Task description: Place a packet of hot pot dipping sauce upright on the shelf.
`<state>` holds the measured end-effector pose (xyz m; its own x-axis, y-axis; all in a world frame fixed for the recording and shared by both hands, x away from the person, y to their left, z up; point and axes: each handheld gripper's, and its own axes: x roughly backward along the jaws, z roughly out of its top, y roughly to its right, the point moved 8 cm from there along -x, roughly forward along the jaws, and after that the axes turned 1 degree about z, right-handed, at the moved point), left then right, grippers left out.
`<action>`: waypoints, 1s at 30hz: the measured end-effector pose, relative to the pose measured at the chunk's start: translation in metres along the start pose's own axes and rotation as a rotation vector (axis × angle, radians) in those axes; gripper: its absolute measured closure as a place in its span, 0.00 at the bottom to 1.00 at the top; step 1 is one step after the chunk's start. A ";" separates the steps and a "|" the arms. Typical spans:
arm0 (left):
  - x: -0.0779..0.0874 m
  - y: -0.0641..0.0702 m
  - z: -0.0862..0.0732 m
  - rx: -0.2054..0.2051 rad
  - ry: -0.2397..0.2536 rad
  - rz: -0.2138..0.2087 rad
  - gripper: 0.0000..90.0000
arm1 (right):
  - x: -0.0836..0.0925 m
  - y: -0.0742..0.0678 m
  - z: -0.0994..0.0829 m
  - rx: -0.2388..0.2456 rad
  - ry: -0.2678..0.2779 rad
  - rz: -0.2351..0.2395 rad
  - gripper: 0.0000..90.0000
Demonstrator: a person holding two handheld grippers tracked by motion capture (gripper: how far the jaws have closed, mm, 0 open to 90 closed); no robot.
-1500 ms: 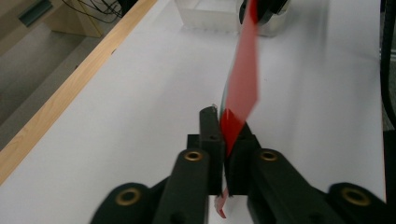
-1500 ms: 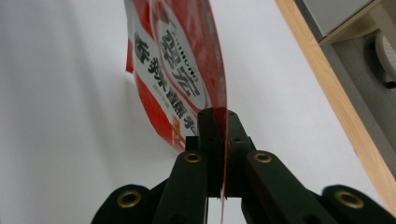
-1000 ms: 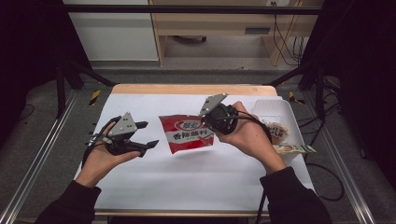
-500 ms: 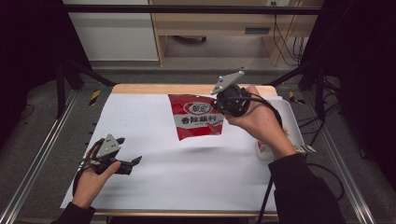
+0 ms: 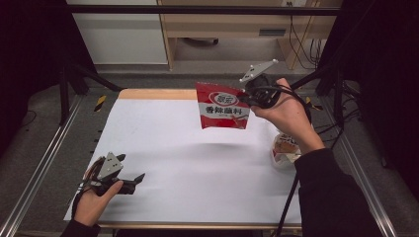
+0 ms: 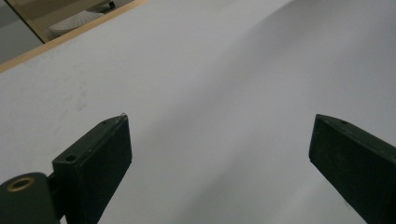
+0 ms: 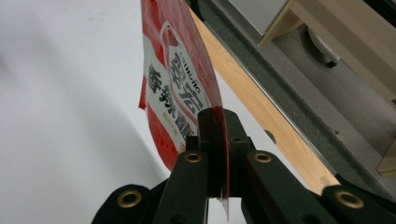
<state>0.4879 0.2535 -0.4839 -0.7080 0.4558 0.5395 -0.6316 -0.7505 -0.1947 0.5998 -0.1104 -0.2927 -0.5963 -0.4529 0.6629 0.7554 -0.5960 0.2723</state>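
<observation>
Above the table (image 5: 163, 148), one red packet (image 5: 222, 106) hangs pinched in the right gripper's (image 7: 218, 122) fingers; left gripper's (image 5: 133, 181) fingers spread.

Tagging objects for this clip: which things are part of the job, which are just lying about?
In the job:
- red snack packet, lifted off the table, clamped at its edge
- right gripper, shut on it
- left gripper, open, low over the white table

Lying about:
- opened wrapper near the right edge
</observation>
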 end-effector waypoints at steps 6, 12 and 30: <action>0.001 -0.003 -0.001 -0.004 -0.005 0.025 0.06 | 0.003 0.016 -0.004 -0.035 0.006 -0.043 1.00; -0.001 -0.005 -0.004 0.001 -0.017 0.030 0.06 | 0.011 0.031 -0.006 -0.062 0.015 -0.077 1.00; -0.002 -0.004 -0.005 0.001 -0.022 0.030 0.06 | 0.039 0.069 -0.016 -0.163 0.066 -0.182 1.00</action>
<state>0.4901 0.2586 -0.4881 -0.7193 0.4229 0.5511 -0.6102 -0.7638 -0.2103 0.6248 -0.1800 -0.2596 -0.7391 -0.3676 0.5644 0.5832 -0.7686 0.2631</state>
